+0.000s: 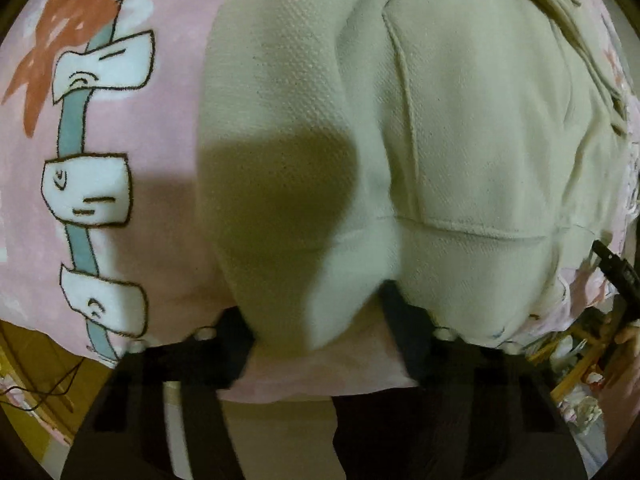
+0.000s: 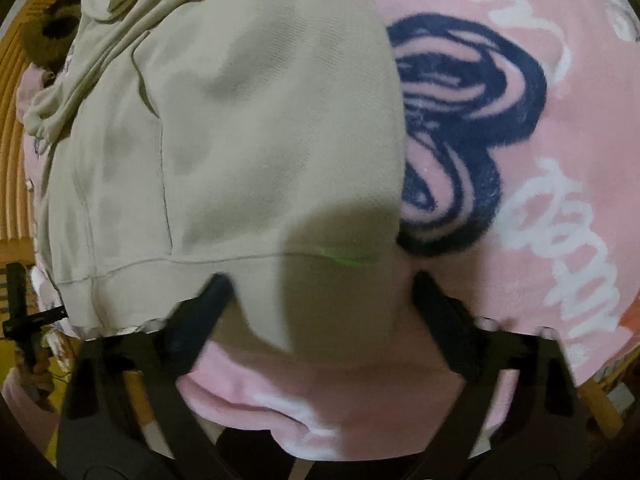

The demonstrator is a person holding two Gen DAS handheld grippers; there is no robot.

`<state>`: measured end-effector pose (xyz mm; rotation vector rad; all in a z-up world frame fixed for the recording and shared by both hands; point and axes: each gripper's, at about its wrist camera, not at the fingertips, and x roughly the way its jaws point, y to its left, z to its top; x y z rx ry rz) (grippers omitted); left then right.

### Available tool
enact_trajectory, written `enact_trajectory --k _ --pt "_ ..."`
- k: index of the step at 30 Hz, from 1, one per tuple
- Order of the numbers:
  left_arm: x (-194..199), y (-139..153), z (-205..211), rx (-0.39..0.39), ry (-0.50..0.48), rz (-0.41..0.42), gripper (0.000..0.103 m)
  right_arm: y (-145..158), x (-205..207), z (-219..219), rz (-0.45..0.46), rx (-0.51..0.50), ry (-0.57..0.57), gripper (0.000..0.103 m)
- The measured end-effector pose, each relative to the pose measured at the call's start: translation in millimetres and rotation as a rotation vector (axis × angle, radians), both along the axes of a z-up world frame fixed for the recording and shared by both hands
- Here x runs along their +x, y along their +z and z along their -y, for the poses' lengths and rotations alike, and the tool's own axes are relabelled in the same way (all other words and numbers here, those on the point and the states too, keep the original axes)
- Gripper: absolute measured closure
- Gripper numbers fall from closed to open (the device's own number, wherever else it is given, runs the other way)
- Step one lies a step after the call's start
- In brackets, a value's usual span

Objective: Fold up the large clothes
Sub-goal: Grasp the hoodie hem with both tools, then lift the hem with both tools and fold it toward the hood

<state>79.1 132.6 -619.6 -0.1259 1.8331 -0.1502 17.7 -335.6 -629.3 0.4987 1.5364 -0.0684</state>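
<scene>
A cream sweatshirt (image 1: 460,128) lies spread on a pink printed blanket (image 1: 168,216), its ribbed hem toward me. My left gripper (image 1: 314,308) points down over the hem's left corner. A lobe of the cloth fills the gap between its spread black fingers (image 1: 236,336), which touch the cloth's sides. My right gripper (image 2: 320,292) stands open over the hem's other corner on the sweatshirt (image 2: 240,140). One finger (image 2: 212,300) rests on the cloth and the other on the blanket (image 2: 520,160). Each gripper also shows at the edge of the other's view.
The blanket's front edge (image 1: 320,392) falls away just under the fingers. A yellowish wooden floor (image 1: 36,360) shows beyond it. A hand (image 1: 624,332) holds the other gripper at the right. The hood and sleeves (image 2: 120,8) lie bunched at the sweatshirt's far end.
</scene>
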Motion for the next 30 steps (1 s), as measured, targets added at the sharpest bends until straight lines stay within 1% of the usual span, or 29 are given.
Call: enact_trajectory --k 1,2,3,4,6,7,8,9,12,14,16,19,21,25,26,30 --pt "1 3 -2 -0.006 0.018 0.0 0.067 3 -1 0 0.007 -0.001 -0.007 0.04" --pt "2 6 -3 -0.02 0.038 -0.002 0.081 5 -1 -1 0.014 0.006 -0.015 0.051" --pt "1 9 -4 -0.042 0.058 -0.006 0.087 8 -3 0 0.019 0.013 -0.023 0.069" --pt "2 14 -4 -0.046 0.067 0.0 0.089 11 -4 0 0.028 0.039 -0.028 0.073" --pt "12 21 -1 -0.033 0.048 0.017 0.09 17 -6 0 0.041 0.063 -0.031 0.083" --pt "13 24 0 -0.024 0.039 0.024 0.09 20 -6 0 0.045 0.068 -0.029 0.084" --pt "15 28 0 -0.015 0.035 0.032 0.091 22 -6 1 0.05 0.071 -0.03 0.09" --pt "16 33 0 -0.013 0.041 0.041 0.091 24 -7 3 0.059 0.094 -0.037 0.092" --pt "16 50 -3 -0.018 0.073 0.066 0.092 42 -1 5 0.111 0.159 -0.061 0.093" --pt "20 63 -15 -0.059 0.104 0.093 0.094 54 3 4 0.144 0.182 -0.057 0.093" --pt "26 79 -8 -0.085 0.118 0.121 0.094 64 8 4 0.172 0.215 -0.077 0.093" --pt "38 95 -9 -0.116 0.125 0.147 0.094 72 9 11 0.203 0.275 -0.156 0.093" --pt "45 103 5 -0.13 0.121 0.169 0.094 76 11 12 0.223 0.306 -0.207 0.093" --pt "69 129 10 -0.168 0.123 0.234 0.094 89 21 18 0.264 0.365 -0.283 0.093" --pt "68 133 19 -0.179 0.126 0.248 0.094 93 22 21 0.273 0.376 -0.299 0.093" --pt "94 159 26 -0.204 0.095 0.318 0.094 114 37 31 0.336 0.397 -0.382 0.094"
